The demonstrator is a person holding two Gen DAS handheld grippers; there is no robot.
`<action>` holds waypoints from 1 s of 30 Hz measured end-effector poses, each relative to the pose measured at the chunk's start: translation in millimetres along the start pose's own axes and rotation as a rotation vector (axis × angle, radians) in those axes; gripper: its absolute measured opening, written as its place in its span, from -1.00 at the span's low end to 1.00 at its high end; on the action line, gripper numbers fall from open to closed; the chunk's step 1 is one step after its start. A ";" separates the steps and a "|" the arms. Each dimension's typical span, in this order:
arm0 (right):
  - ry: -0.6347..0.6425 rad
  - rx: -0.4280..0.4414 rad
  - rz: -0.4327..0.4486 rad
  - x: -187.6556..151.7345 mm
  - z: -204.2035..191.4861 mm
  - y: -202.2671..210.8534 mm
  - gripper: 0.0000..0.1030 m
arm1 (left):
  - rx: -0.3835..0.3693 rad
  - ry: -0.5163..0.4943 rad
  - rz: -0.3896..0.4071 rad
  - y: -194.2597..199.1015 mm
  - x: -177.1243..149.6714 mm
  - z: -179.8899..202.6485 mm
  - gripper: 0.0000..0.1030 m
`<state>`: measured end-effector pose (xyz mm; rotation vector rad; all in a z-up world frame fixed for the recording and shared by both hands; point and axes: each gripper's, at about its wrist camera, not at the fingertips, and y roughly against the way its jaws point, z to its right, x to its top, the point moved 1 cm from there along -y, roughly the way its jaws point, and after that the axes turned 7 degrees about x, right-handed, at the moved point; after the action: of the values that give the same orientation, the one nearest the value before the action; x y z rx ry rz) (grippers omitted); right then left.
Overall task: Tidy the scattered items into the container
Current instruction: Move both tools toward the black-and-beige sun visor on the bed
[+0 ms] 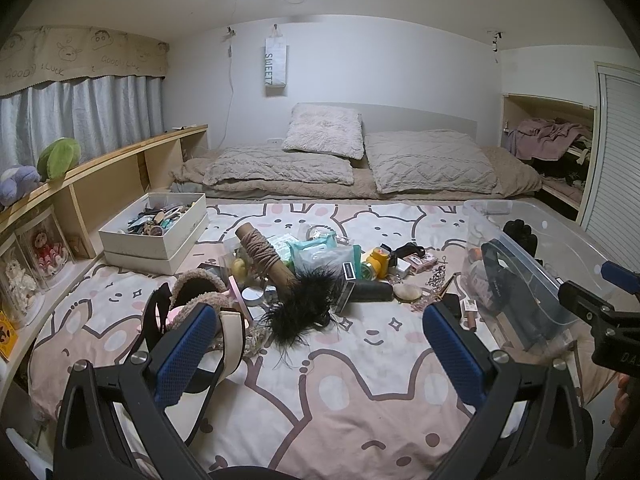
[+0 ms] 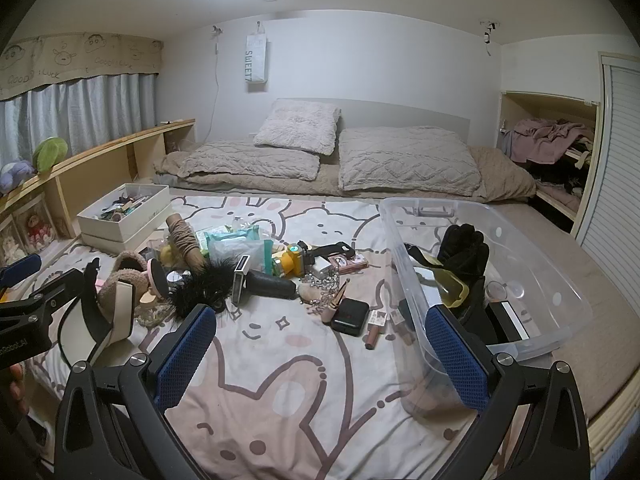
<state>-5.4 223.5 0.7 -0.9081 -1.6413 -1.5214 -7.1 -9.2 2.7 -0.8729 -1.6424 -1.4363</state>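
Roughly a quarter done, I'd say. My left gripper (image 1: 316, 344) and right gripper (image 2: 320, 344) both hang w/ jaws wide apart, nothing between them, over the pink bunny-print bedspread (image 2: 280, 400). The clear plastic storage tub (image 2: 560, 280) sits on the bed's right side and already holds a black glove (image 2: 464, 248), a yellow translucent piece (image 2: 452, 288) and a dark flat box; the rest inside I can't make out. Left to do: the pile mid-bed, incl. a black feather tuft (image 2: 204, 288), a rope-wrapped cardboard tube (image 2: 186, 240), a black compact case (image 2: 351, 316), lip tubes near the tub wall, fuzzy slippers (image 2: 120, 276). Small bits under the pile are hidden.
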 end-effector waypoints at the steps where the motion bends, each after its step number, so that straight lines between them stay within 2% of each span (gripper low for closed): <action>1: 0.001 0.000 0.000 -0.2 -0.1 0.0 1.00 | 0.000 0.000 0.000 0.1 0.3 -0.3 1.00; 4: 0.001 0.000 0.000 -1.3 -0.1 0.0 1.00 | -0.037 -0.020 0.002 -0.2 -0.2 0.5 1.00; 14: -0.002 -0.001 -0.003 -3.1 -0.9 -2.6 1.00 | -0.028 -0.007 -0.012 -8.4 -5.3 -6.7 1.00; 22: -0.003 0.003 -0.030 -7.8 -2.8 -18.8 1.00 | 0.006 0.013 -0.036 -25.2 -10.1 -19.3 1.00; 30: 0.010 0.013 -0.073 -15.1 -10.6 -39.4 1.00 | 0.066 0.040 -0.076 -44.7 -22.1 -47.5 1.00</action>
<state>-31.5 210.2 -31.4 -0.8405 -1.6914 -1.5603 -30.6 -62.3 -34.4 -0.7470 -1.6993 -1.4330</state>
